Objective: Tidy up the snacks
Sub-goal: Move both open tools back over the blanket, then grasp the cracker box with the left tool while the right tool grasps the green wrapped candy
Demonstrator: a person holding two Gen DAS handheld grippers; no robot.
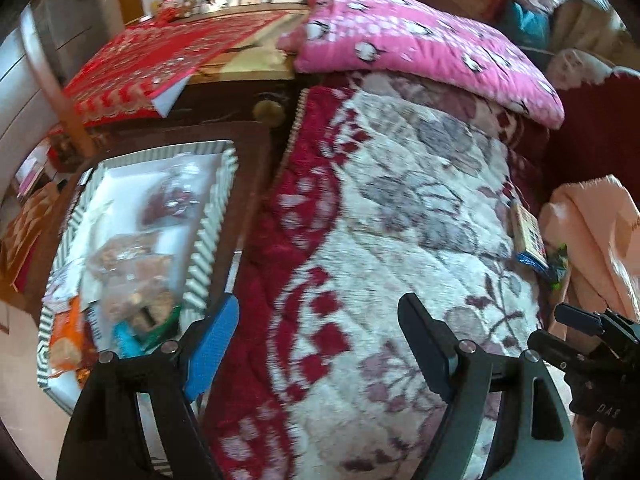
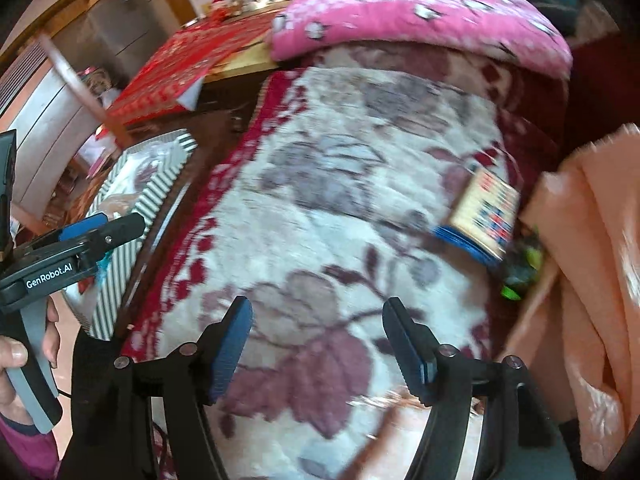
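Note:
A striped box (image 1: 212, 216) sits at the left, holding several snack bags (image 1: 132, 264), an orange packet (image 1: 66, 340) and a teal one. A flat snack packet with a blue edge (image 2: 486, 216) lies at the right edge of the floral blanket (image 2: 320, 184), with a green wrapper (image 2: 520, 272) just below it. My left gripper (image 1: 320, 320) hangs open over the blanket beside the box, nothing between its fingers. My right gripper (image 2: 320, 312) is open above the blanket too, left of and nearer than the blue-edged packet, and holds nothing. The box (image 2: 160, 188) also shows in the right wrist view.
A folded pink quilt (image 1: 420, 48) lies at the blanket's far end. Peach cloth (image 2: 592, 260) is bunched at the right. A red patterned cloth (image 1: 160, 56) covers a table behind the box. A person's hand (image 2: 16, 360) grips the left gripper's handle.

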